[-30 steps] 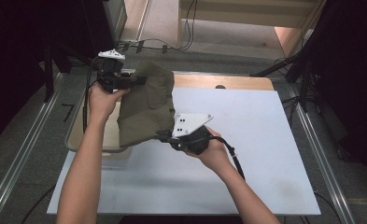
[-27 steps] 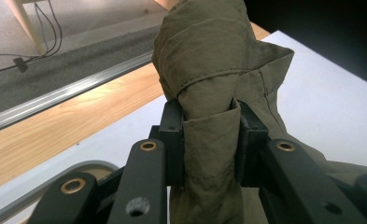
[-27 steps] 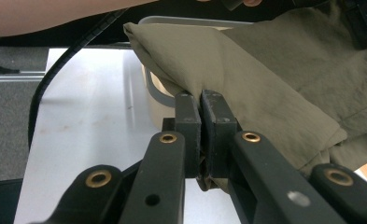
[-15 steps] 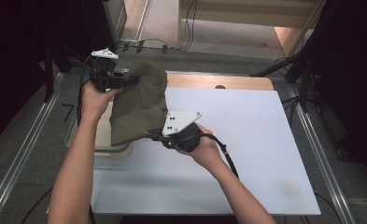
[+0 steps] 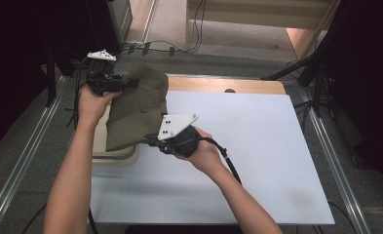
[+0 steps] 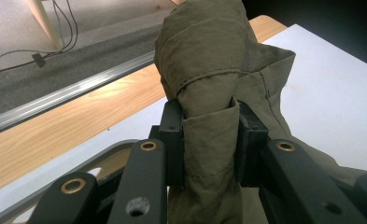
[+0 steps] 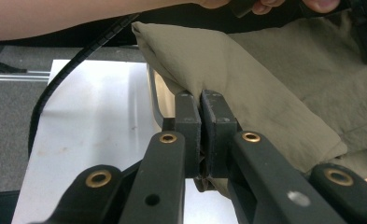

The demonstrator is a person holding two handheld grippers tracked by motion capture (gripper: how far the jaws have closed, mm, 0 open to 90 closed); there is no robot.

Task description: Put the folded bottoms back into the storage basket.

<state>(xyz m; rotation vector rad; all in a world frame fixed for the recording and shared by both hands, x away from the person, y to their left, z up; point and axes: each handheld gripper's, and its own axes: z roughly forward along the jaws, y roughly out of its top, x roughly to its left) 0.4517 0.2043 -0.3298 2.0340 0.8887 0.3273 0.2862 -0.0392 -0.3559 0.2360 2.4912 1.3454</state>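
Observation:
An olive-green cloth garment [image 5: 138,109] hangs stretched between both grippers above the table's left side. My left gripper [image 5: 130,84] holds its far upper end; a bunched fold of the cloth [image 6: 209,126] is squeezed between the two black pads. My right gripper [image 5: 147,141], with its white three-cornered plate on top, grips the near lower edge. There the cloth [image 7: 246,88] is pinched thin between the pads, which stand almost together.
Under the garment lies a beige tray [image 5: 112,155] at the left edge of the white table top [image 5: 257,146]. A wooden board [image 5: 218,85] runs along the far edge. Metal rails [image 5: 335,165] flank the table, and cables [image 5: 179,46] lie on the floor beyond.
The right gripper has moved left and slightly up with the cloth's lower edge, bringing the garment over the tray. The left gripper has kept its place.

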